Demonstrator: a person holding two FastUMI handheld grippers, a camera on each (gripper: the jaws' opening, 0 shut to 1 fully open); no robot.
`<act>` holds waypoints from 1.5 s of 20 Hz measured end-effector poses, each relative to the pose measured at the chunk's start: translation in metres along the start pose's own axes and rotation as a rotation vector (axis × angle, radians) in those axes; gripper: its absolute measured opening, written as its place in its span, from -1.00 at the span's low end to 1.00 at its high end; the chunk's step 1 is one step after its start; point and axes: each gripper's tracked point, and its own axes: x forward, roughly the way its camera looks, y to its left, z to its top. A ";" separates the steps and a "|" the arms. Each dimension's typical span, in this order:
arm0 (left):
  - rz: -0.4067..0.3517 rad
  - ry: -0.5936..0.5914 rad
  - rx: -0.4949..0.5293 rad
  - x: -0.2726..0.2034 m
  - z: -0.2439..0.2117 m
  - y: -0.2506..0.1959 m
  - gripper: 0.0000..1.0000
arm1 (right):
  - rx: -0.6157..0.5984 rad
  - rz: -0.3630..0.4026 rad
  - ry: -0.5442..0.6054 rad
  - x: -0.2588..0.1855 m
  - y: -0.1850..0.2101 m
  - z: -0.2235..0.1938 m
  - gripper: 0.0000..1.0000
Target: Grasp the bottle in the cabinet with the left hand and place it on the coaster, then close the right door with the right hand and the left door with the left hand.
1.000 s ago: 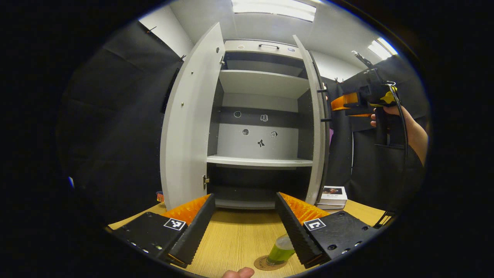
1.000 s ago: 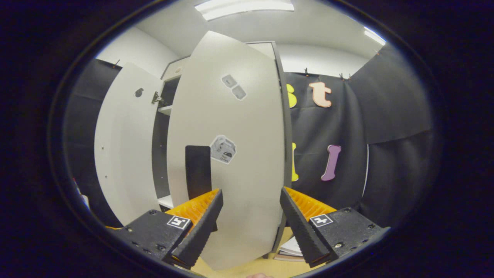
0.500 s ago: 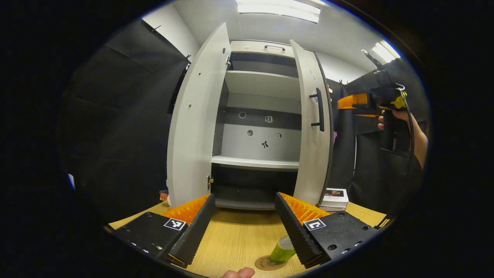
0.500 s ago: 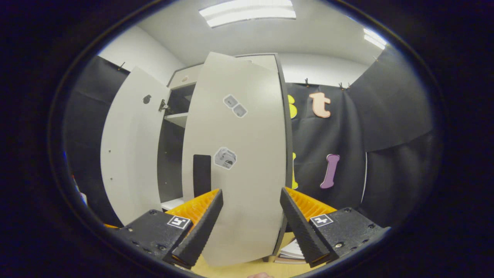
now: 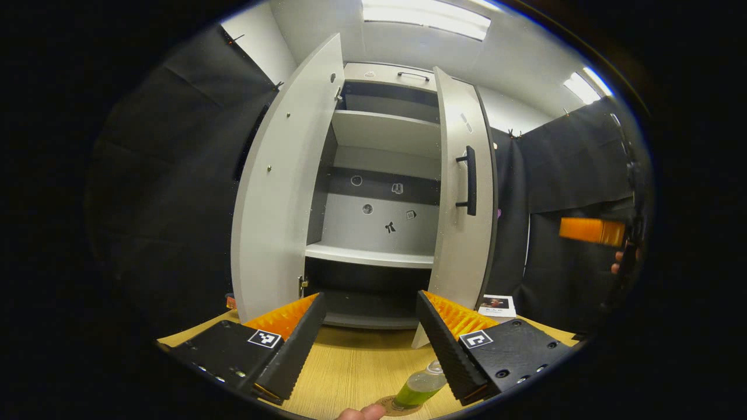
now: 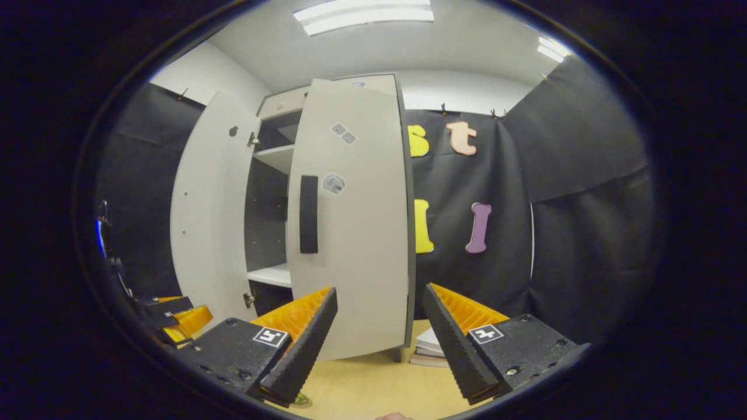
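Compared with a second ago, the right door [image 5: 464, 198] has swung further toward the cabinet [image 5: 379, 192]: in the left gripper view its outer face and black handle [image 5: 470, 181] now show, where before it stood nearly edge-on. It is not fully shut; a gap remains between it and the left door [image 5: 280, 186], which stands wide open as before. The right hand-held gripper [image 5: 589, 230] has dropped lower and moved off toward the right edge of the left gripper view, well apart from the door, with a bit of the holding hand [image 5: 617, 265] beside it.

In the right gripper view, the right hand-held gripper [image 6: 379, 341] has pulled back from the door, and its fingers are spread wide with nothing between them and touching nothing. The left hand-held gripper [image 5: 369, 344] is likewise spread wide and empty, hovering over the wooden counter [image 5: 356, 367].

The bottle [image 5: 419, 388], holding green liquid, stands on the round coaster [image 5: 388, 405] on the counter, just beside the left hand-held gripper's right finger. A stack of books [image 5: 496, 304] lies on the counter by the cabinet's right side.
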 end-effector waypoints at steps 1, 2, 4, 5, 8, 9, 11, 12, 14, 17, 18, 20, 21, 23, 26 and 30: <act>-0.005 -0.006 -0.014 0.001 0.004 0.000 0.90 | 0.019 -0.005 0.026 -0.002 -0.001 -0.015 0.96; -0.005 -0.014 -0.027 0.000 0.009 0.001 0.91 | 0.045 0.001 0.038 -0.003 0.004 -0.025 0.96; -0.007 -0.019 -0.074 -0.003 0.019 0.006 0.90 | 0.077 0.005 0.057 -0.004 0.008 -0.040 0.95; 0.003 -0.023 -0.113 -0.006 0.028 0.014 0.89 | 0.080 0.005 0.069 -0.003 0.010 -0.045 0.95; 0.119 -0.088 -0.139 -0.015 0.071 0.077 1.00 | 0.087 0.017 0.066 -0.002 0.013 -0.044 0.96; 0.169 -0.104 -0.109 -0.022 0.082 0.103 0.91 | 0.082 0.015 0.065 -0.001 0.012 -0.044 1.00; 0.282 -0.117 -0.047 -0.033 0.100 0.158 0.89 | 0.063 0.017 0.053 0.000 0.012 -0.038 0.96; 0.334 -0.125 -0.017 -0.033 0.109 0.183 0.89 | 0.057 0.018 0.042 0.000 0.011 -0.035 0.96; 0.406 -0.154 0.039 -0.023 0.133 0.223 0.90 | 0.050 0.021 0.037 0.005 0.010 -0.033 0.95; 0.474 -0.188 0.035 0.004 0.152 0.262 0.89 | 0.054 0.022 0.042 0.010 0.009 -0.032 0.96; 0.476 -0.179 0.028 0.018 0.152 0.272 0.89 | 0.058 0.021 0.037 0.012 0.010 -0.031 0.96; 0.473 -0.159 0.018 0.039 0.153 0.288 0.89 | 0.063 0.021 0.035 0.015 0.009 -0.030 0.96; 0.470 -0.147 0.008 0.047 0.151 0.292 0.90 | 0.064 0.021 0.034 0.016 0.008 -0.029 0.96; 0.457 -0.126 -0.006 0.057 0.146 0.291 1.00 | 0.065 0.022 0.036 0.018 0.006 -0.028 0.96; 0.476 -0.136 0.005 0.059 0.144 0.292 0.89 | 0.065 0.005 0.035 0.019 0.000 -0.028 0.96; 0.457 -0.131 0.018 0.060 0.145 0.282 0.85 | 0.086 0.004 0.055 0.021 0.000 -0.032 0.95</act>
